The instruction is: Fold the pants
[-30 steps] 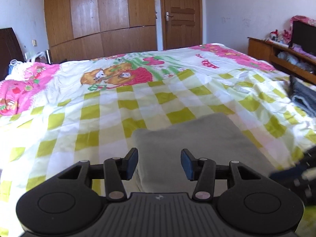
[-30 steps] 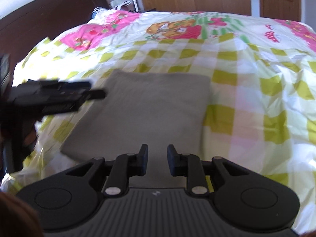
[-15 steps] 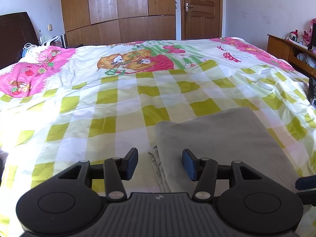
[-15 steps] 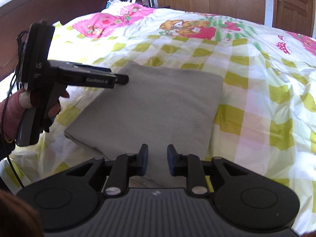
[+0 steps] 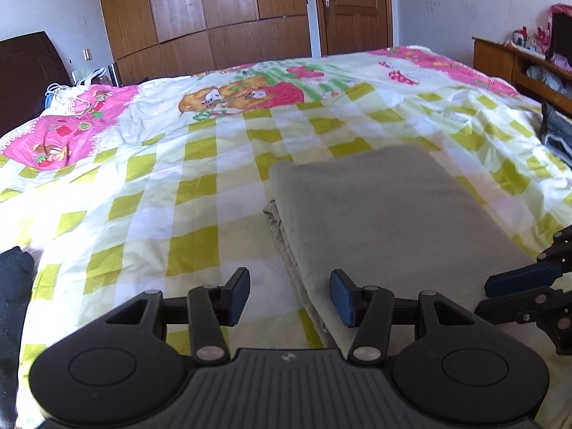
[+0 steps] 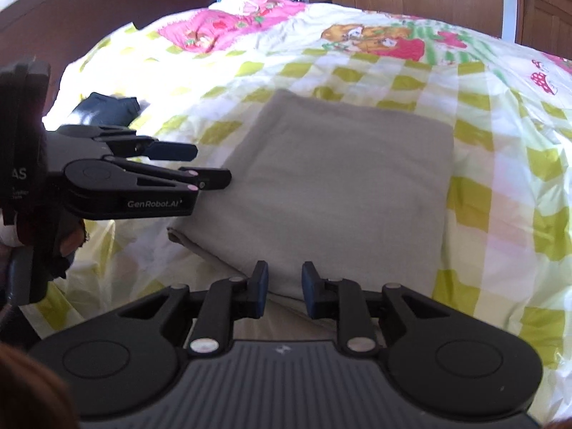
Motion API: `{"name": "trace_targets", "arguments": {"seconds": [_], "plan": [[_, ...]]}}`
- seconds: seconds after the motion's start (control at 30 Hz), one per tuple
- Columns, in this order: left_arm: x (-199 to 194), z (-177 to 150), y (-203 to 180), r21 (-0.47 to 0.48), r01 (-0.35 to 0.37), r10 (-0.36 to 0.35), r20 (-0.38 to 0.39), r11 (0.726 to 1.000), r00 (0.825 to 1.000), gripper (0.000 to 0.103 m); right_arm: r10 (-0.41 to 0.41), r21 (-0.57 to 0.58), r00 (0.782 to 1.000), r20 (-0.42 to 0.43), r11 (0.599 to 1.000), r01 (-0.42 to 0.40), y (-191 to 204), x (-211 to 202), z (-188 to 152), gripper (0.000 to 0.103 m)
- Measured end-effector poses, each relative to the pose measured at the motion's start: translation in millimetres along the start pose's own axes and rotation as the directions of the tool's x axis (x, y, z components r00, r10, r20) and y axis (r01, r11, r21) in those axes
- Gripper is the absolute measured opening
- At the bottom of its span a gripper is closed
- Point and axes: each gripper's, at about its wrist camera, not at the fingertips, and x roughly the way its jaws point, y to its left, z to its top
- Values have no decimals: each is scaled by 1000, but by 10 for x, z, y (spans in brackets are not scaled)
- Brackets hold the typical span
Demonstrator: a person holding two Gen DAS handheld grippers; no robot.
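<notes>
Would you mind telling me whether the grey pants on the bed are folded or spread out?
Folded: the grey pants lie as a compact rectangle on the checked bedspread, with stacked layers showing along the left edge.

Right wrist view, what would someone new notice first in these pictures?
The folded grey pants lie as a neat square on the bright yellow-checked bedspread with its pink cartoon print. The left tongs hover open at the pants' left edge, and the right tongs sit over the near edge, holding nothing.
</notes>
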Motion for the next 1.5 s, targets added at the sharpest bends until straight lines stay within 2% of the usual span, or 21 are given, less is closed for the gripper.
{"name": "trace_targets", "arguments": {"seconds": [0.13,0.2,0.27,0.43,0.53,0.7,0.93,1.1,1.17,1.3,1.43,1.5], "plan": [[80,-71,-68,11,4,-3,-59,1000,998,63,-30,-7,1000,-2,1000,30,-15,4,-6,22],[91,-102,-64,-12,5,-6,-74,1000,997,63,-37,-5,999,-35,999,36,-22,91,-30,23],[27,-85,-64,-24,11,-12,-65,1000,998,63,-38,-1,998,-51,999,38,-10,111,-46,22],[-46,-39,-136,17,8,-7,-60,1000,998,63,-31,22,1000,-5,999,31,-29,-69,-38,22],[-92,-18,-149,7,24,-24,-50,1000,998,63,-62,41,998,15,997,61,-106,-139,-18,23],[-116,54,-140,0,54,-54,-37,999,998,63,-73,116,997,32,991,69,-332,-204,30,29],[139,148,-54,-53,87,-90,-57,995,994,63,-96,192,994,43,978,86,-699,-71,159,40],[347,191,-37,-111,169,-178,-71,979,981,65,-86,262,996,29,962,76,-1023,134,203,44],[452,184,-63,-108,152,-162,-85,982,983,65,-57,295,998,20,954,49,-1125,218,200,44],[507,136,-88,-80,154,-161,-87,985,983,66,-55,311,998,29,949,43,-1206,287,192,44],[392,78,-7,-87,136,-141,-48,987,989,66,-62,318,997,37,947,47,-1219,295,169,44],[278,39,98,-102,116,-117,-4,988,993,66,-107,319,992,66,944,81,-1219,186,144,44]]}}
